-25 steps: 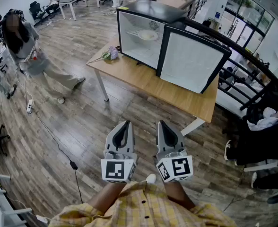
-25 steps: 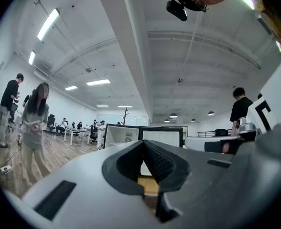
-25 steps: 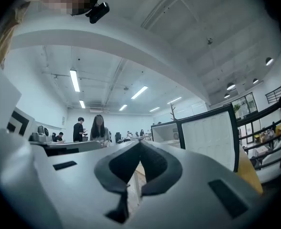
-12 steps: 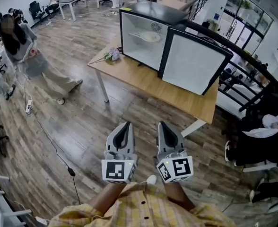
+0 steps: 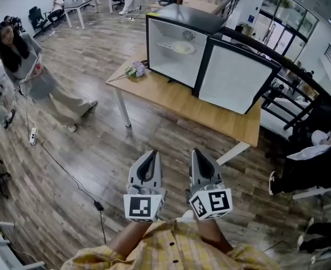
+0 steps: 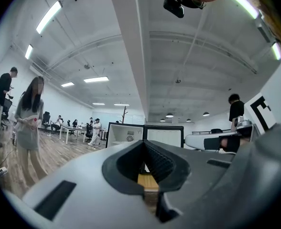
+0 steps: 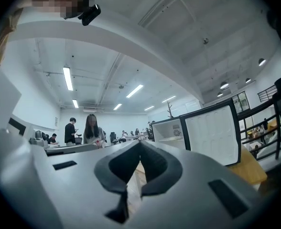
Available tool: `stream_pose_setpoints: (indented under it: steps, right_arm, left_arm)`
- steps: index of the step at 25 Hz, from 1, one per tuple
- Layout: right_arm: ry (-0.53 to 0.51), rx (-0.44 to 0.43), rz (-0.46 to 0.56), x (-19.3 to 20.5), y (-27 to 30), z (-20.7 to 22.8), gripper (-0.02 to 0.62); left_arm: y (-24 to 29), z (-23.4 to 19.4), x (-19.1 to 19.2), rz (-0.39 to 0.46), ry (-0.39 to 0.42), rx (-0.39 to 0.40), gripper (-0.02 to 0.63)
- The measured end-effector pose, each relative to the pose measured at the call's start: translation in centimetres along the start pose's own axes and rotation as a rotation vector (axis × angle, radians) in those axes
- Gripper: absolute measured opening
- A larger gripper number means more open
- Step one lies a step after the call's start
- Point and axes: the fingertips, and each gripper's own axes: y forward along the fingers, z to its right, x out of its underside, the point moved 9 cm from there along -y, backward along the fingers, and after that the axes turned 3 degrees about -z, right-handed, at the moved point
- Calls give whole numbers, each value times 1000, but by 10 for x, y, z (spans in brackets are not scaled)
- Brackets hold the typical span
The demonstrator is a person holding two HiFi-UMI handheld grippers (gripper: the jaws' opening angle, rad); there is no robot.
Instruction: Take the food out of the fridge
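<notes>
Head view puts your left tongs [image 5: 148, 166] and right tongs [image 5: 202, 165] side by side over the wooden floor [image 5: 98, 145], well apart from the fridge [image 5: 165, 63] and pointing toward it. In the left gripper view the left tongs are pressed together at the tips with nothing between them. The right gripper view shows the same for the right tongs: tips together, nothing pinched.

The fridge stands on the desk [image 5: 171, 97], and its door [image 5: 236, 79] is swung wide open to the fridge's right, white inner face toward you. The plate of food [image 5: 182, 48] is inside the fridge, lying on the upper shelf toward the back wall, just below a round vent. What the food is, you cannot make out from this far off.

A small bunch of flowers [image 5: 135, 68] lies on the desk just beside the fridge's left side, near the desk corner. A person in grey [image 5: 27, 66] stands on the floor well to the left of the fridge. A black cable [image 5: 70, 176] trails across the boards between that person and your tongs.
</notes>
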Motion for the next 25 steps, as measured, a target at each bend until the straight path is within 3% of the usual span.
stream_pose_setpoints:
  steps: [13,25]
  right_arm:
    - [-1,59,-24,31,19,-40,7]
    - [-5,49,-5,29,91,-25,7]
  left_arm:
    - [-9,-50,24,-37,6,42,8]
    - [39,-95,27,-50,0,3,8]
